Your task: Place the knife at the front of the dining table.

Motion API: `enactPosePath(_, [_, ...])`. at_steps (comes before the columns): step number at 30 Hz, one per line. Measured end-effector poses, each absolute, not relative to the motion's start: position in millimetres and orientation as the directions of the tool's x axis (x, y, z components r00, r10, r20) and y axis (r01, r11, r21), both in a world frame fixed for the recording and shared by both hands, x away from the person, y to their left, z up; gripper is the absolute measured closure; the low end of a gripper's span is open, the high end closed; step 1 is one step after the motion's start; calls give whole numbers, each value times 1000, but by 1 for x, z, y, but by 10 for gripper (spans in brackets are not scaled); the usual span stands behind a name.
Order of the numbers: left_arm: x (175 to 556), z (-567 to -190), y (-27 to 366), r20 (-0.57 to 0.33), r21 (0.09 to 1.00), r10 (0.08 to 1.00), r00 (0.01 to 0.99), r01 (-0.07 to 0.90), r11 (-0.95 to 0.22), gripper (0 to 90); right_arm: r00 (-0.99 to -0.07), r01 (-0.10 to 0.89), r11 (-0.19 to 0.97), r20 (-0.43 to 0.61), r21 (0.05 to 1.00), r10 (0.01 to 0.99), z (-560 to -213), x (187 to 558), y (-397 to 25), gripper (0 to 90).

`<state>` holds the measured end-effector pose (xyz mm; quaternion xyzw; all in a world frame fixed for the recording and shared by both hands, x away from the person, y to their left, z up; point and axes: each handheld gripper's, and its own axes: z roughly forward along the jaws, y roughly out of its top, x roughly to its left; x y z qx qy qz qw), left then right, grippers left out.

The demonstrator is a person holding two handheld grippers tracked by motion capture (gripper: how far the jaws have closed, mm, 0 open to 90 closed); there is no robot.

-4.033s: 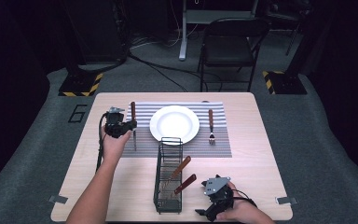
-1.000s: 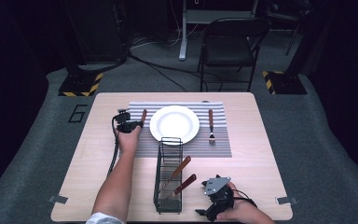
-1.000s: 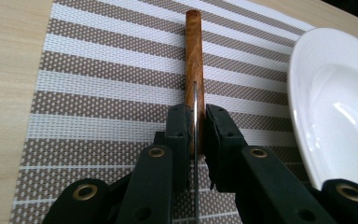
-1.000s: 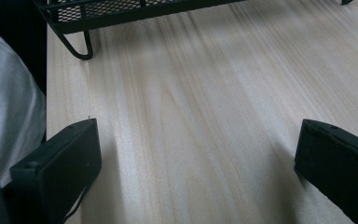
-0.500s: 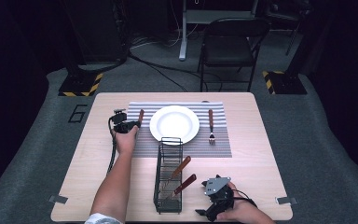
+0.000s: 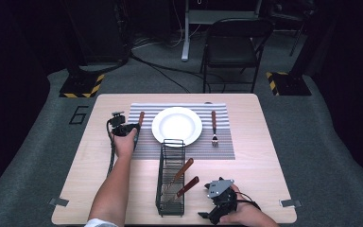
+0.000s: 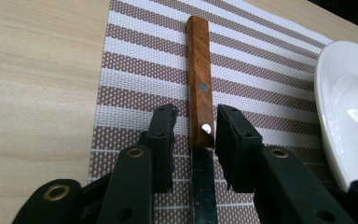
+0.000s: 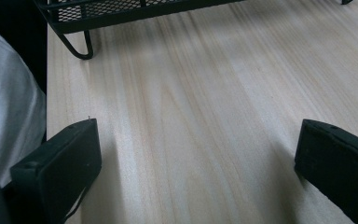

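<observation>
Knife [image 7: 200, 93] lies on the striped mat [image 7: 135, 70] left of centre, my left tool [image 7: 195, 128] spread astride its handle, my right tool [image 8: 196, 154] wide apart over bare desk [image 8: 205, 84].

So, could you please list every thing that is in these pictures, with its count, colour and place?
table: 1, light wood, centre
placemat: 1, striped brown and white, far half of table
plate: 1, white, on placemat
knife: 1, wooden handle, on placemat left of plate, between left jaws
fork: 1, wooden handle, right of plate
basket: 1, black wire, near plate, holding two wooden-handled utensils
chair: 1, black, beyond table
left gripper: black, open around knife
right gripper: black, open, near edge
</observation>
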<state>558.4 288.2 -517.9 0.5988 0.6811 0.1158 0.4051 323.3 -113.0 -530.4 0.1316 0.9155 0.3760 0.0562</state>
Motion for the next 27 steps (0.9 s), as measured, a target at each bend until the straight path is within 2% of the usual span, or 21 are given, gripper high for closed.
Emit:
enactPosePath(5, [552, -513, 293, -398, 646, 916, 51, 725, 240, 632, -959, 194, 681, -9, 706, 282, -531, 324, -113, 0])
enactPosePath(8, [548, -507, 295, -370, 668, 924, 94, 718, 195, 621, -960, 193, 681, -7, 706, 280, -530, 324, -113, 0])
enactPosePath(27, [513, -468, 300, -330, 752, 917, 225, 650, 111, 562, -960, 189, 682, -13, 706, 280, -531, 325, -113, 0])
